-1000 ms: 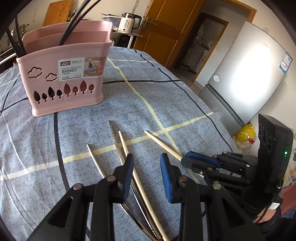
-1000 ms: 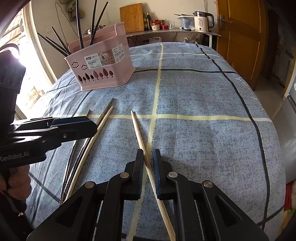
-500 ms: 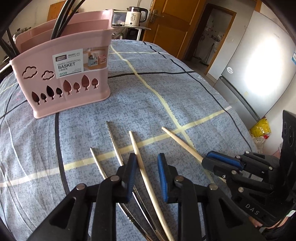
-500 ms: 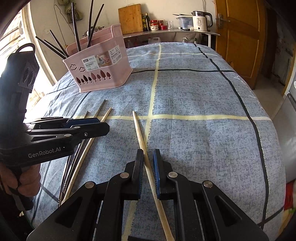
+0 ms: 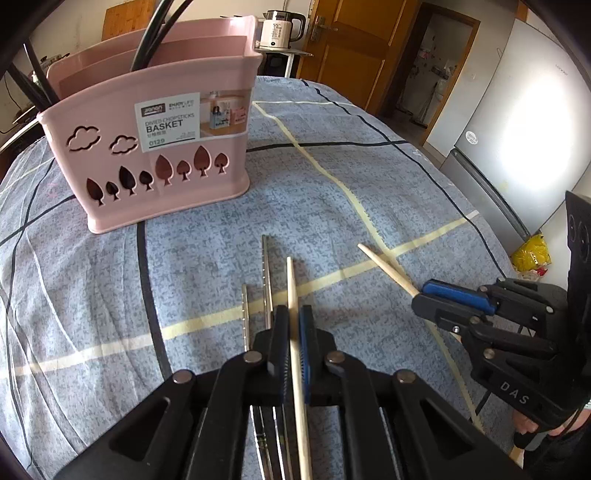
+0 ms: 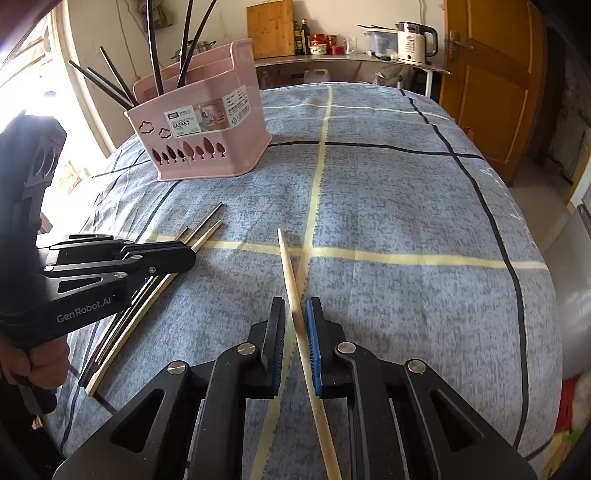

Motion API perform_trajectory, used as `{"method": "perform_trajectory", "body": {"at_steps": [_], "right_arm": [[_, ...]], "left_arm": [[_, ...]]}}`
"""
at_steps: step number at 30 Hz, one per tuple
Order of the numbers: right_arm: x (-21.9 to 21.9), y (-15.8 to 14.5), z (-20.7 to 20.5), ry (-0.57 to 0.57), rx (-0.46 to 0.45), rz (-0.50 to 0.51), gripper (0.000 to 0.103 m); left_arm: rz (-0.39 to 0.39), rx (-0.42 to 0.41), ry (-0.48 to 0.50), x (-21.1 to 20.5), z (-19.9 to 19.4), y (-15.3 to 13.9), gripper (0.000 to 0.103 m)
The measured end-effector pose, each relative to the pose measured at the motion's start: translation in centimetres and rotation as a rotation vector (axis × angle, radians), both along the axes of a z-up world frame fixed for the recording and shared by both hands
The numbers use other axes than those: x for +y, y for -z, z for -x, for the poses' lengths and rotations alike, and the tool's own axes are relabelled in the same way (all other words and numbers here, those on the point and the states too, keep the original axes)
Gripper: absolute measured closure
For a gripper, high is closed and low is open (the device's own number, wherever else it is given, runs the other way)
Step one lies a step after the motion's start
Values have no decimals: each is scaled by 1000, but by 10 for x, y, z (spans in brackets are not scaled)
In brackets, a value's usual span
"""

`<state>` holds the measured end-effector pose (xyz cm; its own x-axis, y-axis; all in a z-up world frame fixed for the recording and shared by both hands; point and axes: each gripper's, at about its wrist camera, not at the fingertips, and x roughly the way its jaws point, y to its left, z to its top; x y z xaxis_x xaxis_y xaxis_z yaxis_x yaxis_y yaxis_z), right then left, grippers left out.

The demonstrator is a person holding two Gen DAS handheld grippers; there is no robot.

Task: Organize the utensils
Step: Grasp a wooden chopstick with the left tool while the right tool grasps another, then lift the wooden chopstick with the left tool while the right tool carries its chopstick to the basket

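Note:
A pink chopstick basket (image 5: 155, 147) stands on the blue cloth, with black chopsticks in it; it also shows in the right wrist view (image 6: 207, 136). My left gripper (image 5: 293, 321) is shut on a wooden chopstick (image 5: 291, 288) that lies beside two metal chopsticks (image 5: 266, 273). My right gripper (image 6: 295, 314) is narrowly closed around a second wooden chopstick (image 6: 290, 273); its blue pad touches the stick and a small gap remains on the other side. Each gripper shows in the other's view, the right one (image 5: 428, 291) and the left one (image 6: 184, 254).
The table is covered with a blue cloth (image 6: 406, 206) with yellow and black lines. A kettle (image 6: 413, 40), a wooden board (image 6: 269, 29) and bottles stand on a counter behind. A fridge (image 5: 524, 122) and a wooden door (image 5: 354, 48) stand to the right.
My left gripper has moved forward and closed on the wooden chopstick. My right gripper's jaws have parted slightly and the chopstick now leans toward the blue pad.

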<state>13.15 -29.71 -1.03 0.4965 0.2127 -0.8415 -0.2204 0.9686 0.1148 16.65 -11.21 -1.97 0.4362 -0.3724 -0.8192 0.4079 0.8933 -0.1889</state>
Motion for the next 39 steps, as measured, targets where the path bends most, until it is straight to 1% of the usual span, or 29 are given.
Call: {"method": "perform_trajectory", "body": {"at_steps": [5, 12, 15, 17, 20, 24, 27, 29, 39], "right_arm": [[8, 3, -20, -72, 18, 26, 90], [14, 5, -37, -148, 26, 56, 90], [15, 5, -41, -155, 32, 65, 93], [16, 5, -43, -160, 34, 74, 98], [17, 5, -43, -163, 33, 79, 98], [16, 1, -41, -150, 17, 58, 98], [13, -12, -36, -136, -19, 33, 98], [11, -24, -34, -127, -50, 20, 98], [-5, -97, -16, -64, -244, -50, 98]], "left_arm": [[-14, 10, 19, -3, -7, -1, 96], [-5, 17, 29, -8, -17, 0, 96], [-33, 6, 42, -14, -18, 0, 96], [-61, -5, 55, -19, -17, -1, 96], [-90, -14, 72, -24, -16, -1, 97], [-69, -2, 78, -24, -18, -3, 97], [-50, -12, 76, -21, -17, -10, 97], [-31, -30, 73, -17, -14, -20, 97], [81, -182, 49, 15, 4, -96, 97]]}}
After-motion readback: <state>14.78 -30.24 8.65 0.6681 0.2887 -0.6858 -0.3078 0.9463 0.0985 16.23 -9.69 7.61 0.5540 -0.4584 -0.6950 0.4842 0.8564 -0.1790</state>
